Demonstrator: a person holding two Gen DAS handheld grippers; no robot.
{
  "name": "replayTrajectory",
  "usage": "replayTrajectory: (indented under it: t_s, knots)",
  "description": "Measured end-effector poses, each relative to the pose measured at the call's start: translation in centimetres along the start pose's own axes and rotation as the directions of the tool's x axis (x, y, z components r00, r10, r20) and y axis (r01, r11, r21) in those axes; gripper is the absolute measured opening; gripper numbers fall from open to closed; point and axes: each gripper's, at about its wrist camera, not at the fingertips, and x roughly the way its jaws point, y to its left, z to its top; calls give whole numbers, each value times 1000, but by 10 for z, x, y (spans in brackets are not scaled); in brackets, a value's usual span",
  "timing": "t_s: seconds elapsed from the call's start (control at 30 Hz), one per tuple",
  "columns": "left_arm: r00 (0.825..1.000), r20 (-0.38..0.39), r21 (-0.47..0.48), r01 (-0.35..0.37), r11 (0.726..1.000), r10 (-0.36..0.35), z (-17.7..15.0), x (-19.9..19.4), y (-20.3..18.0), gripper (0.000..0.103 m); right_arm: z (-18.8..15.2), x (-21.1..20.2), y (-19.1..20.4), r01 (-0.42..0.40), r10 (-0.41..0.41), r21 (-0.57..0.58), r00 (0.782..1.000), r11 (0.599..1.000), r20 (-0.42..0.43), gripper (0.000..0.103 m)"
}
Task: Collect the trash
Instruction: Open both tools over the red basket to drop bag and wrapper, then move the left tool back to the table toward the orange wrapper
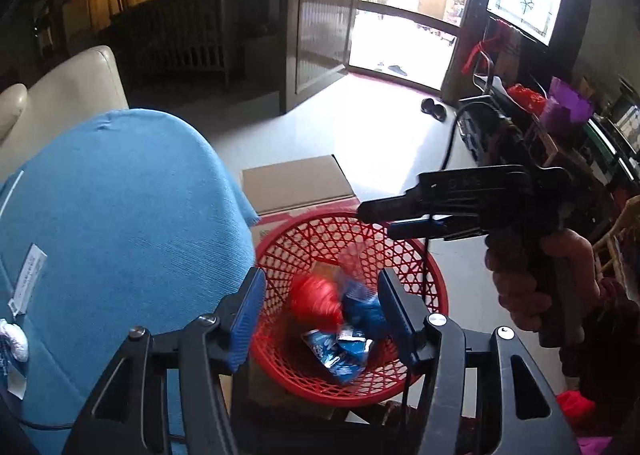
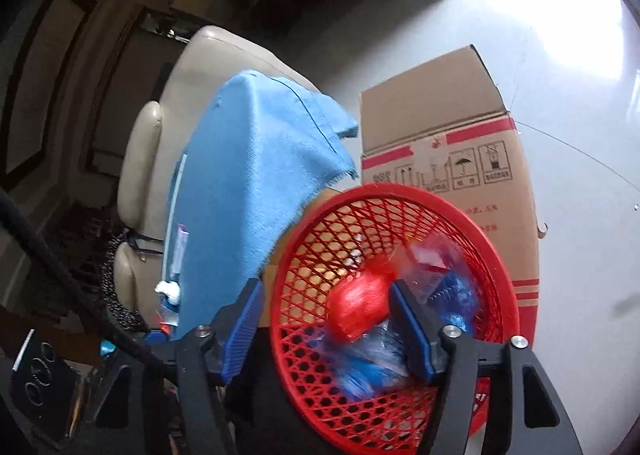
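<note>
- left wrist view: the red basket (image 1: pixel 352 307) sits just below and ahead of the left gripper (image 1: pixel 320 315), whose blue-padded fingers are spread apart with nothing between them. inside the basket lie a red crumpled piece (image 1: pixel 316 297) and blue wrappers (image 1: pixel 344 351), blurred. the right gripper (image 1: pixel 380 215) hovers above the basket's far rim, held level in a gloved hand (image 1: pixel 536 275); from this side i cannot tell how wide its fingers stand.
- left of the basket, a table under a blue cloth (image 1: pixel 120 223) carries a white wad (image 1: pixel 14 339) at its near edge, likely more trash.
- right wrist view: the right gripper (image 2: pixel 324 323) points down into the basket (image 2: pixel 496 255), fingers apart and empty, the red piece (image 2: pixel 356 307) lying beyond them. a cardboard box (image 2: pixel 440 123) stands behind the basket.
- to do this step well, lift both tools straight clear of the rim before turning back to the cloth.
</note>
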Motion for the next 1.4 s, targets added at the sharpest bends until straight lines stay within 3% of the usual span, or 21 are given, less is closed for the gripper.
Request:
replayTrajectory:
  t_s: [0.13, 0.33, 0.47, 0.57, 0.7, 0.8, 1.0, 1.13, 1.2, 1.27, 1.33, 1.4]
  knots:
    - [1000, 4, -26, -18, 999, 18, -1, -1, 7, 61, 1, -3, 4, -17, 17, -2, 1000, 1000, 17, 72]
    - [992, 59, -12, -107, 994, 108, -4, -20, 19, 62, 1, -10, 13, -26, 27, -29, 999, 999, 46, 72]
    - [977, 84, -46, -194, 980, 197, -15, -41, 42, 64, 1, -16, 30, -21, 27, -88, 997, 996, 69, 72]
    - [952, 84, -94, -287, 953, 295, -29, -60, 63, 65, 0, -19, 40, -35, 44, -119, 996, 992, 75, 72]
    - [885, 49, -151, -451, 880, 462, -68, -91, 97, 67, -2, -17, 49, -39, 50, -148, 996, 988, 71, 72]
    - [809, -30, -200, -580, 789, 587, -109, -118, 130, 67, -2, -8, 53, -46, 54, -145, 997, 988, 54, 72]
    - [672, -159, -285, -732, 618, 723, -167, -173, 191, 68, -4, 18, 82, -62, 64, -185, 998, 981, 7, 72]
    - [654, -187, -384, -735, 559, 733, -185, -200, 234, 70, -13, 34, 108, -71, 67, -234, 997, 970, -26, 72]
    - [624, -219, -405, -758, 511, 751, -182, -200, 261, 70, -17, 41, 117, -78, 70, -242, 997, 967, -41, 72]
    - [616, -233, -413, -763, 497, 752, -174, -195, 285, 70, -23, 45, 124, -80, 69, -255, 996, 964, -53, 72]
    - [565, -305, -398, -807, 437, 767, -163, -186, 309, 70, -27, 46, 128, -75, 61, -267, 996, 961, -59, 72]
    - [551, -353, -386, -822, 419, 756, -151, -178, 332, 70, -28, 45, 128, -70, 56, -274, 997, 959, -60, 72]
